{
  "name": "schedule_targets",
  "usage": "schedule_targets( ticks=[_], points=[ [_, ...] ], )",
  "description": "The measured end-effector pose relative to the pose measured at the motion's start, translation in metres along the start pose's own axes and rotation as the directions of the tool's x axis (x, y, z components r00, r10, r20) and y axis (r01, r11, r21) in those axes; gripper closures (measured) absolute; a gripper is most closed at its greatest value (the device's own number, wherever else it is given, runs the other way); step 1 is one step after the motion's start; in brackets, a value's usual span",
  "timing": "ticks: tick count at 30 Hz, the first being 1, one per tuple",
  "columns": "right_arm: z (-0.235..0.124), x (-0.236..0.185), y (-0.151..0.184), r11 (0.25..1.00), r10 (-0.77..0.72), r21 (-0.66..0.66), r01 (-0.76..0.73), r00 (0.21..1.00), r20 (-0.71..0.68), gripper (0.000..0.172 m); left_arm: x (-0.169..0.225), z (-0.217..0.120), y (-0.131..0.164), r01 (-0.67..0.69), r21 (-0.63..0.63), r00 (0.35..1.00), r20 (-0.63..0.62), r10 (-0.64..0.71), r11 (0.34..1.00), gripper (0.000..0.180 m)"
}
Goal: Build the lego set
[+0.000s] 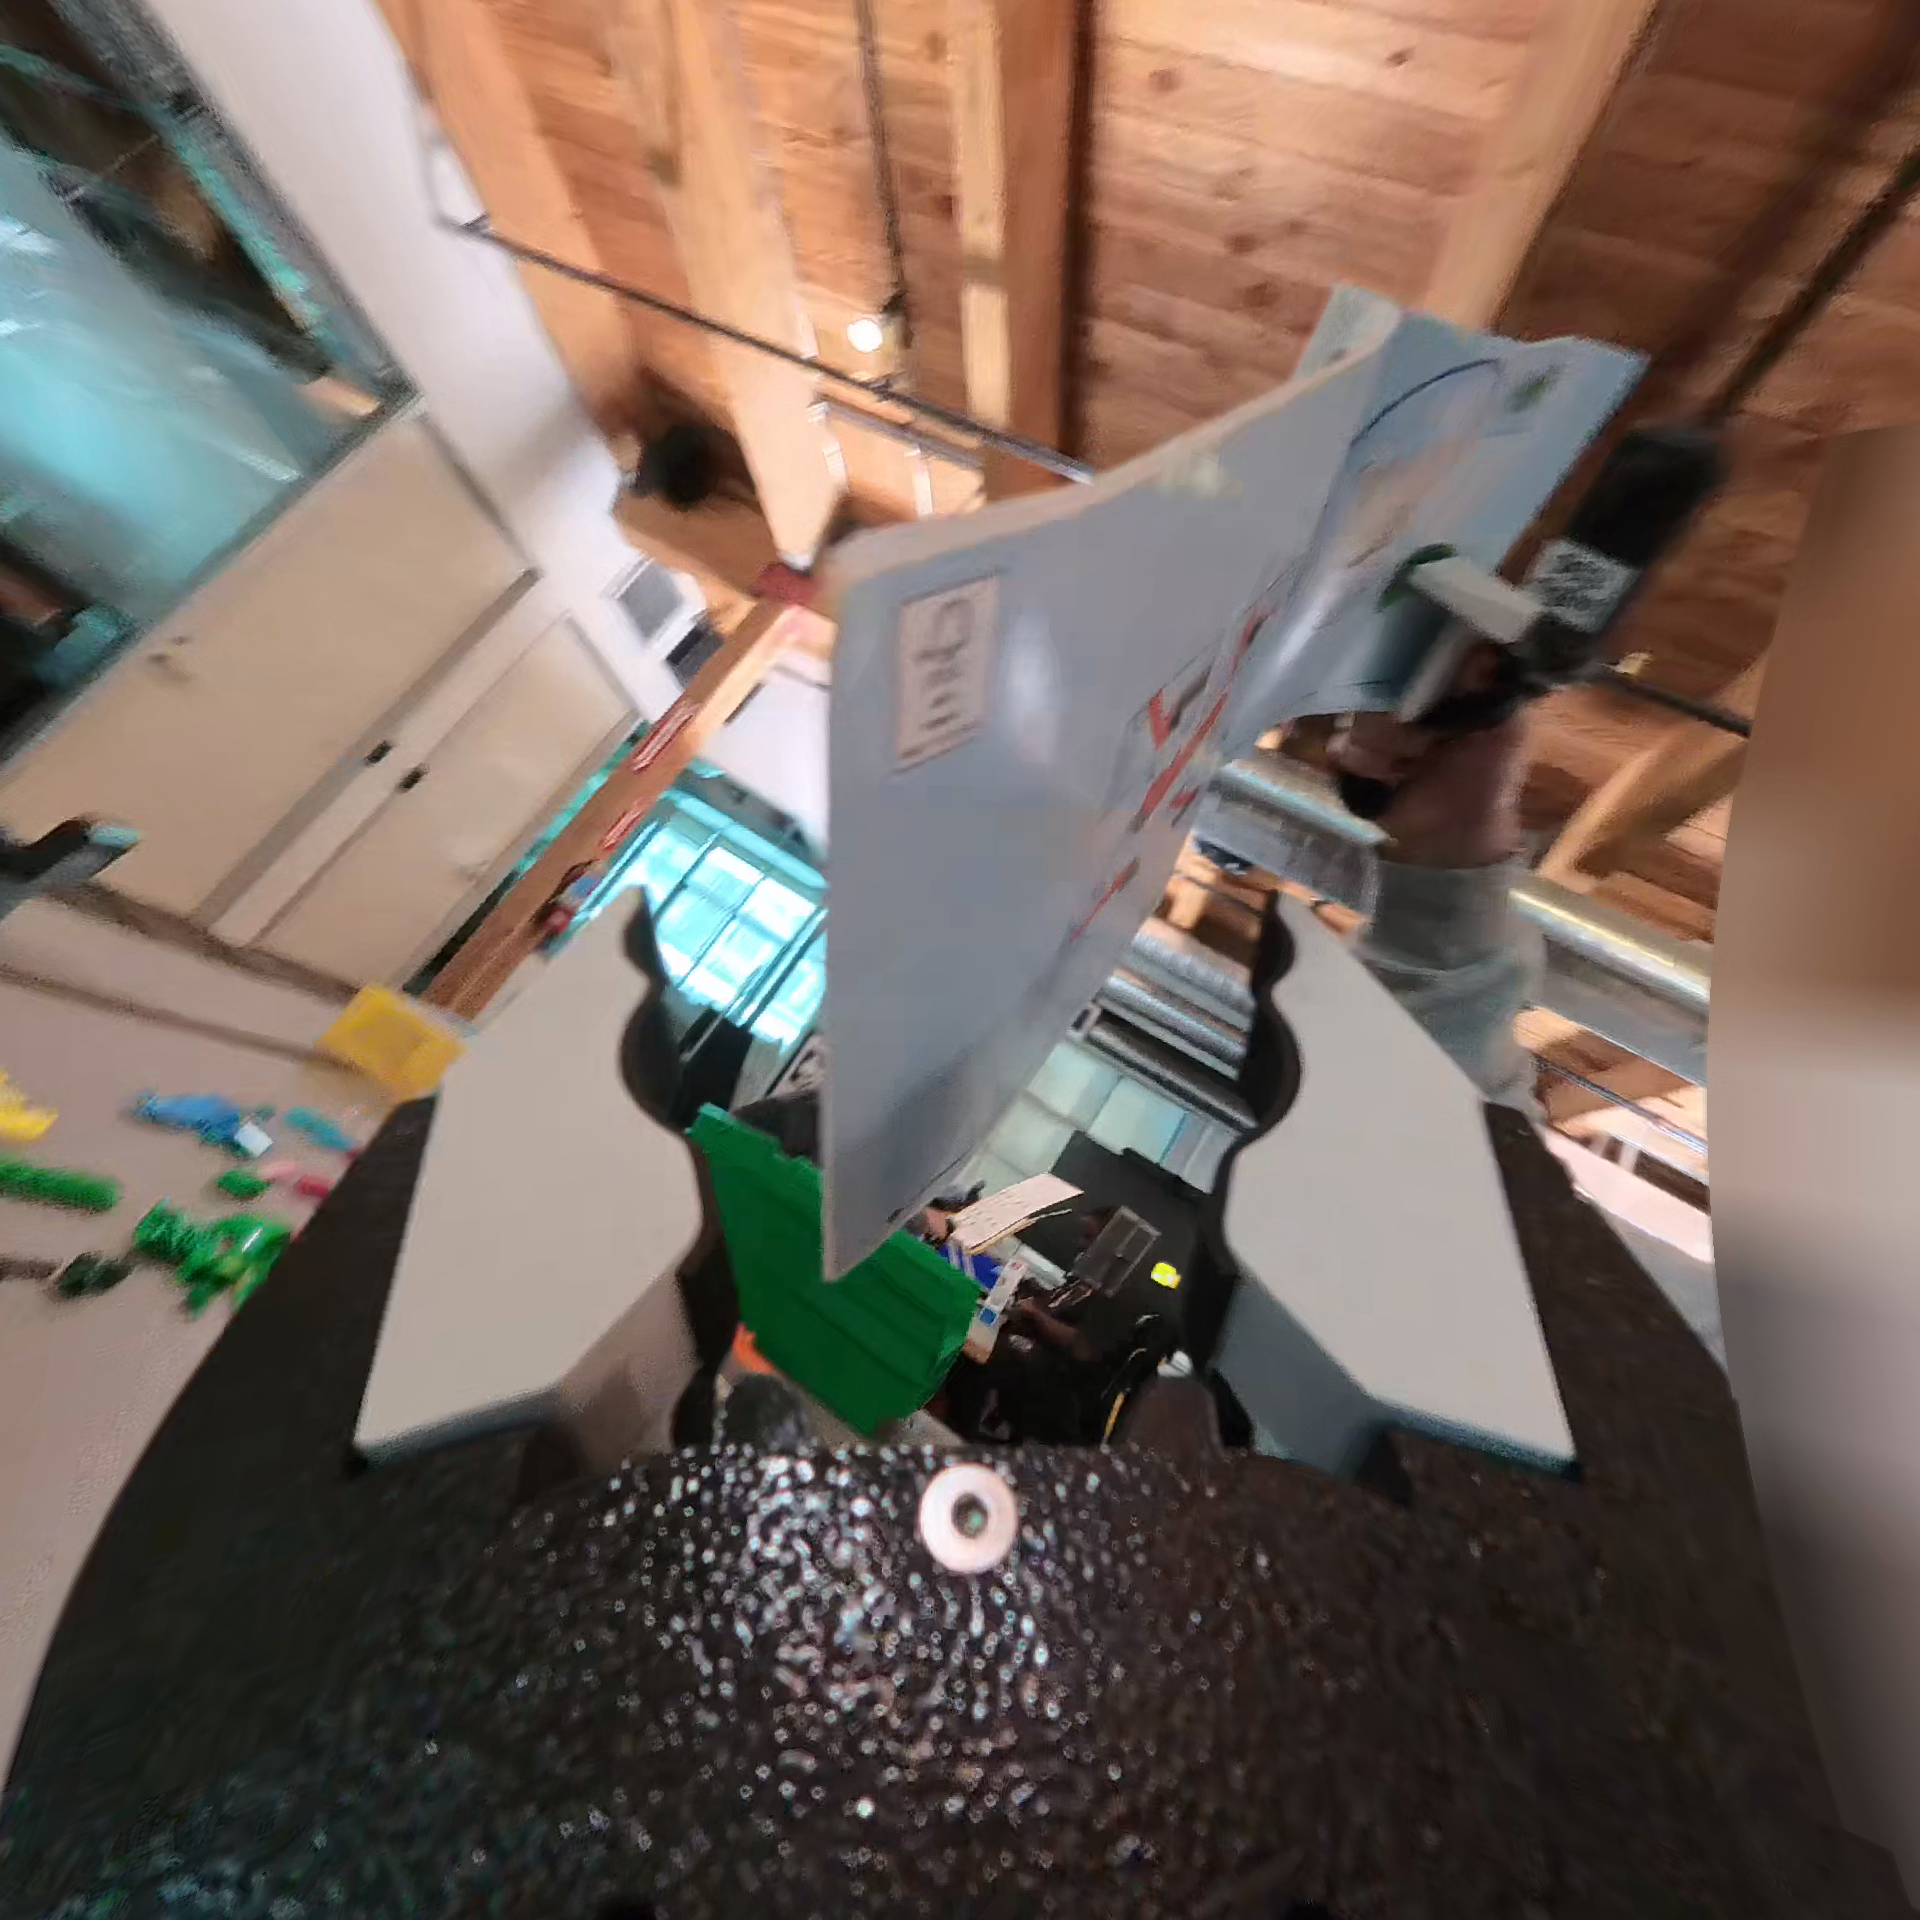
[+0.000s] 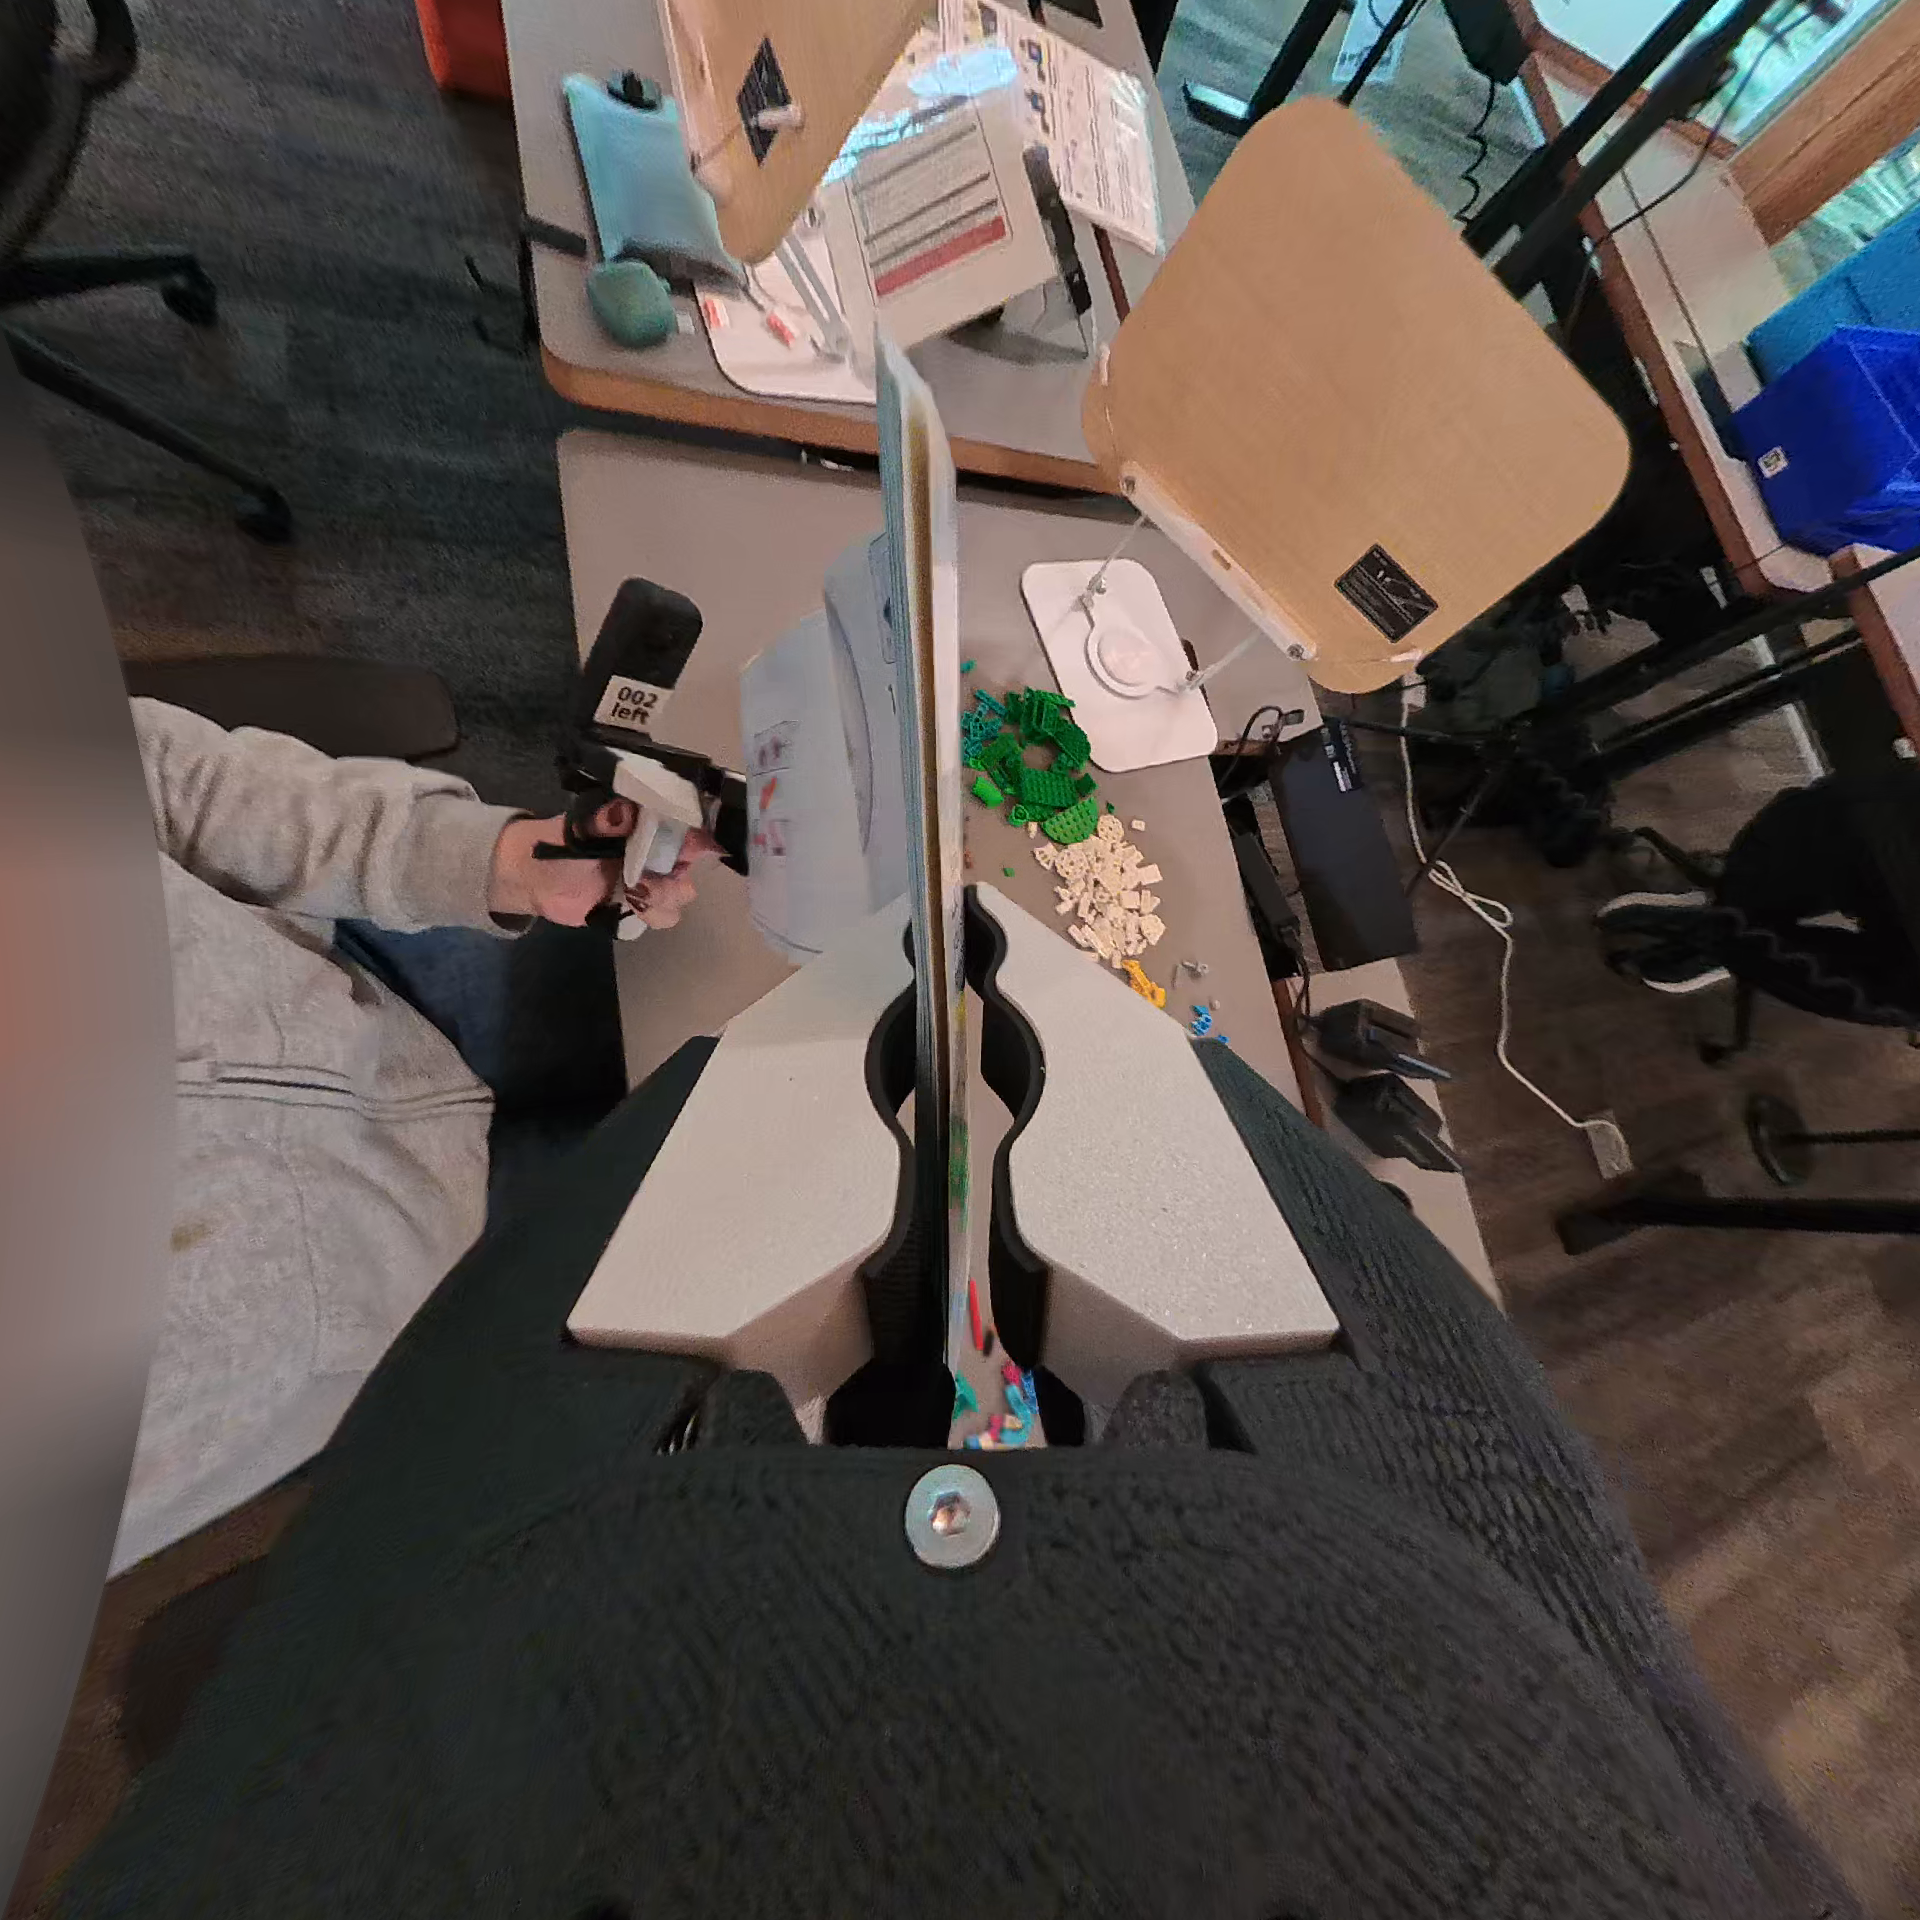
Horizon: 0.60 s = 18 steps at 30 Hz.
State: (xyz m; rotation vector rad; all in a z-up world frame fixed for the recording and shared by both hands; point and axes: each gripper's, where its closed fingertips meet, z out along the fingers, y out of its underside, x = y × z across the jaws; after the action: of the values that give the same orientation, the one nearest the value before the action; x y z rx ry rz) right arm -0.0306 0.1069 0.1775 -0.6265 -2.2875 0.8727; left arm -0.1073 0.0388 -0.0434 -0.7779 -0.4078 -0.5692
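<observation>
Paper booklet [image 2: 920, 623], pale blue, faint gloss on the cover — clamped edge-on between the matt, finely grained grey plastic fingers [image 2: 1122, 1143] of the right tool [image 2: 940, 925]. Rough, pebbled black plastic on the tool body, with a bright metal bolt [image 2: 951, 1515]. Glossy plastic bricks [image 2: 1039, 758], green and cream, on the smooth matt grey bench [image 2: 707, 520]. Light wood-grain lamp panel [image 2: 1351, 395], satin. Soft grey knit sleeve [image 2: 312, 821]. Overhead, knotty bare wooden planks [image 1: 1247, 156] — unpainted.

Left view motion-blurred, ceiling lamp [image 1: 864, 332] glaring — right view sharp, evenly lit — fisheye-warped edges.
</observation>
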Motion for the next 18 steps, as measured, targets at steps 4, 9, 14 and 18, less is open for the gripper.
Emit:
schedule_targets(
  ticks=[4,9,14,18],
  points=[
    [-0.011,0.014,0.007,0.997,0.077,0.032,-0.077,0.997,0.006,0.171,0.042,-0.006,-0.018,-0.05,0.037,0.981,-0.183,0.056,0.998,0.125],
    [-0.01,0.037,0.022,0.984,0.162,0.077,-0.162,0.987,-0.002,0.172,0.062,-0.012,-0.03,-0.102,-0.014,0.971,-0.217,0.096,0.995,0.154],
    [0.006,0.057,0.035,0.965,0.235,0.107,-0.237,0.971,0.035,0.171,0.058,-0.017,-0.027,-0.06,-0.143,0.977,-0.213,0.028,0.988,0.153],
    [0.025,0.07,0.04,0.961,0.245,0.12,-0.251,0.967,0.064,0.171,0.037,-0.016,-0.035,-0.071,-0.143,0.985,-0.167,0.047,0.987,0.18]
  ],
)
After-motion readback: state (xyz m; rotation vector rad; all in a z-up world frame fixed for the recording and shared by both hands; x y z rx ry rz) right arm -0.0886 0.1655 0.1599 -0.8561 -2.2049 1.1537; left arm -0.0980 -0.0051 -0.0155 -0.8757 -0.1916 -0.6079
